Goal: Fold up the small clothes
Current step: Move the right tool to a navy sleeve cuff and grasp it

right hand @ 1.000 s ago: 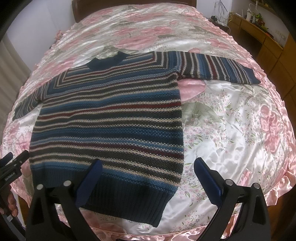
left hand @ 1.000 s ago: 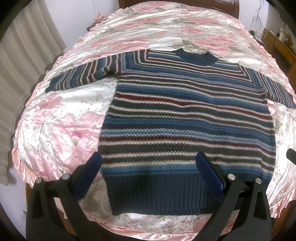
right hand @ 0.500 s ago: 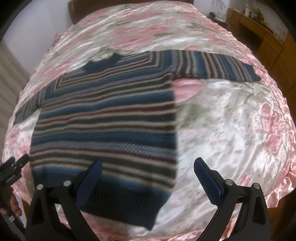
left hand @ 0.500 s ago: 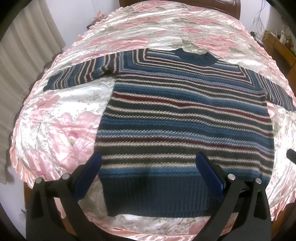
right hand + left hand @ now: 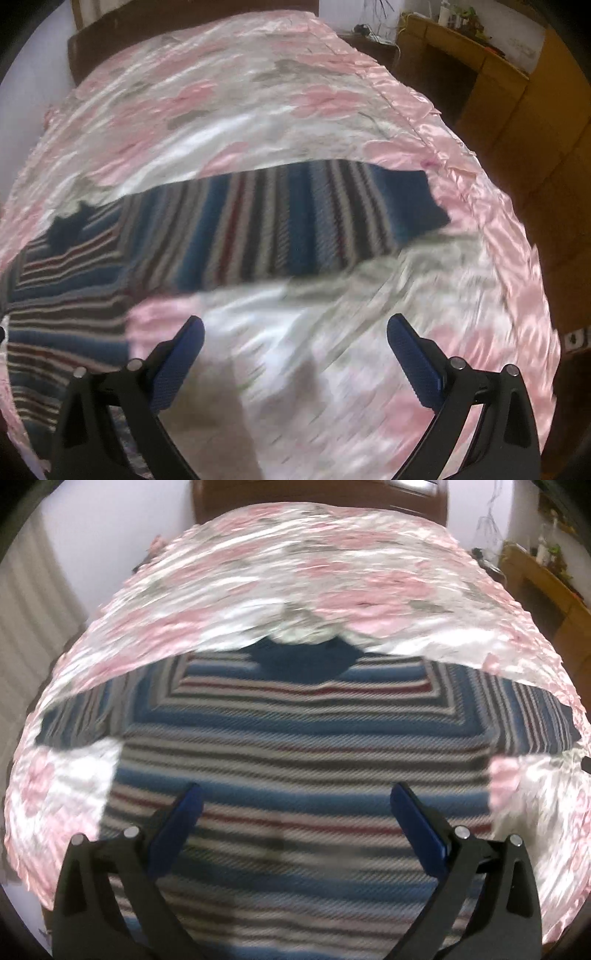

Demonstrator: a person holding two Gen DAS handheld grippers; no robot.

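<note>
Sweater point(image 5: 303, 738) is what you're here for, and it lies flat and face up on the satin bedspread point(image 5: 314, 572), not a single fold in it yet. Nearest you, the left gripper point(image 5: 295, 801) hangs over the striped body with its blue pads spread wide, nothing between them. The right gripper point(image 5: 295, 332) is just as wide and just as empty, but it sits over bare pink-and-white fabric, off to the side of the torso. Look a little further out and there's your likely target: the right sleeve point(image 5: 295, 229) stretched straight out toward the bed's edge, navy cuff point(image 5: 417, 199) at the far end. In the left wrist view the left sleeve point(image 5: 85, 716) runs out the other way, and the dark collar point(image 5: 306, 657) sits beyond the stripes. Past that, only bedspread, a wooden headboard point(image 5: 317, 494) and a wooden desk point(image 5: 461, 55). So, by my read, everything remains: both sleeves in, then the body folded up. Both views are blurred, so finer detail is lost.
</note>
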